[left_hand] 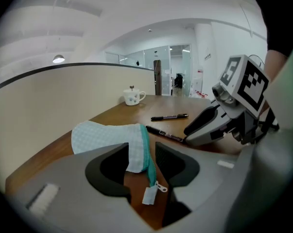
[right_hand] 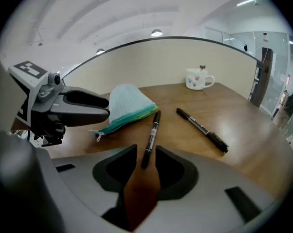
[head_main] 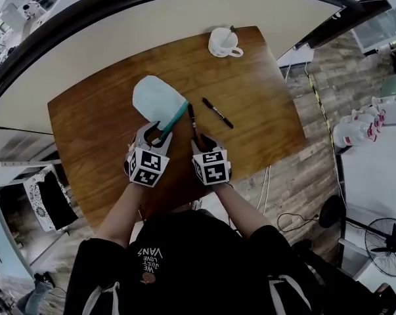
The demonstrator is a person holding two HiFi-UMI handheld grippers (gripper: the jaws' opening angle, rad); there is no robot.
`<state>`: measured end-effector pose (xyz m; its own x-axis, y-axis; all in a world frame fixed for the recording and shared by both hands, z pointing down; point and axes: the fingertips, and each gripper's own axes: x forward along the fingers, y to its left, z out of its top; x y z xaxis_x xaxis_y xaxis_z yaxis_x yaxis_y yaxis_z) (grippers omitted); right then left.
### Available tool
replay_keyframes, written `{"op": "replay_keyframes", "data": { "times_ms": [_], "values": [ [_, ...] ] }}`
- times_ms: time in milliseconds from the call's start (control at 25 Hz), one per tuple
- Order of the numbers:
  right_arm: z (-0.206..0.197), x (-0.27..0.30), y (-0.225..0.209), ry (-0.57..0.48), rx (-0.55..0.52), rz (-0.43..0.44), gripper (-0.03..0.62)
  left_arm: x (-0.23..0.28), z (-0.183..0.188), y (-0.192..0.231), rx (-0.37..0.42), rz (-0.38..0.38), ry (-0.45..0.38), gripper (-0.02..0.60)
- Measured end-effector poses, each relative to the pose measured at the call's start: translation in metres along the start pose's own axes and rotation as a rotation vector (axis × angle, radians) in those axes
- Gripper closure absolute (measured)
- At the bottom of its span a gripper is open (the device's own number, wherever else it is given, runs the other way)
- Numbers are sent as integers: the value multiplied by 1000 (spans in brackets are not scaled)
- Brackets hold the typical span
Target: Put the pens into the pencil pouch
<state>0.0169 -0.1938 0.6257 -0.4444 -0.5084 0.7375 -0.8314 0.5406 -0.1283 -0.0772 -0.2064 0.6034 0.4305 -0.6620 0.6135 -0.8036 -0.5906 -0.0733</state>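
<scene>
Seen from above, a wooden bench [head_main: 263, 97] carries a pale blue pouch [head_main: 155, 97], two black pens and a white mug [head_main: 222, 42] at the far edge. A person holds both tools low over the near half of the bench.

The left hand-held gripper [left_hand: 141, 152] points at the pouch's near end. Its jaws stand wide apart. The pouch's teal zip edge and the zip pull [left_hand: 158, 187] lie between them, but the pads do not press on the fabric, so nothing is held. The pouch stretches away from this gripper, and its zip edge runs along the side that faces the pens. Whether the zip is open cannot be told.

The right hand-held gripper [right_hand: 145, 154] also has its jaws apart and holds nothing. The near pen [right_hand: 152, 132] lies flat on the bench straight ahead of it. The pen's long axis runs almost in line with the gripper, and its near tip sits between the jaw tips. Its far end lies just beside the zip edge.

The far pen [right_hand: 202, 128] lies further right, slanted, apart from the near pen and the pouch. The right hand is the nearer one to both pens. Closing on the near pen would likely need no sideways shift.
</scene>
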Motion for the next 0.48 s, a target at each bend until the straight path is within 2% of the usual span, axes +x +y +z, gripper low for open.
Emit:
{"op": "replay_keyframes", "data": {
  "times_ms": [240, 480],
  "values": [
    [-2, 13, 1, 23, 8, 2, 485, 23, -11, -7, 80, -29, 69, 425],
    [-3, 15, -1, 26, -3, -20, 487, 36, -25, -7, 71, -37, 140, 427]
  ]
}}
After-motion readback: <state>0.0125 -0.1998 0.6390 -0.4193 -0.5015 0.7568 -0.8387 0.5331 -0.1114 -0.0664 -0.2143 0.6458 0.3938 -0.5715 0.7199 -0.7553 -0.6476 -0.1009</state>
